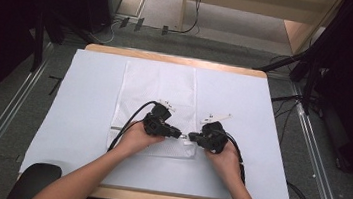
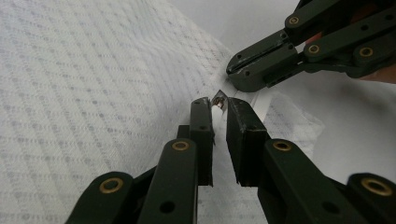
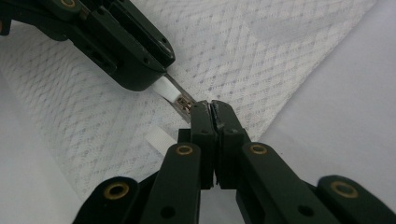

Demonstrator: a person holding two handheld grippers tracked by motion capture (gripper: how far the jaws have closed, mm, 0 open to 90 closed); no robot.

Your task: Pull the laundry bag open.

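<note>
Low and centre in the high view, on the white mesh laundry bag [image 1: 158, 90], the small metal zipper pull [image 2: 218, 100] sits just beyond the left gripper [image 2: 219, 108], jaws nearly clenched; the right gripper [image 3: 211, 106] clamps the bag's edge.

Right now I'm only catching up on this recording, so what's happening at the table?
A person works on a white mesh bag lying flat on the table, a gripper in each hand. The right gripper is shut on the bag's edge by the zipper. The left gripper has its nearly closed jaws at the small zipper pull; whether they already pinch it is unclear. The two tips almost meet at the bag's near edge.
</note>
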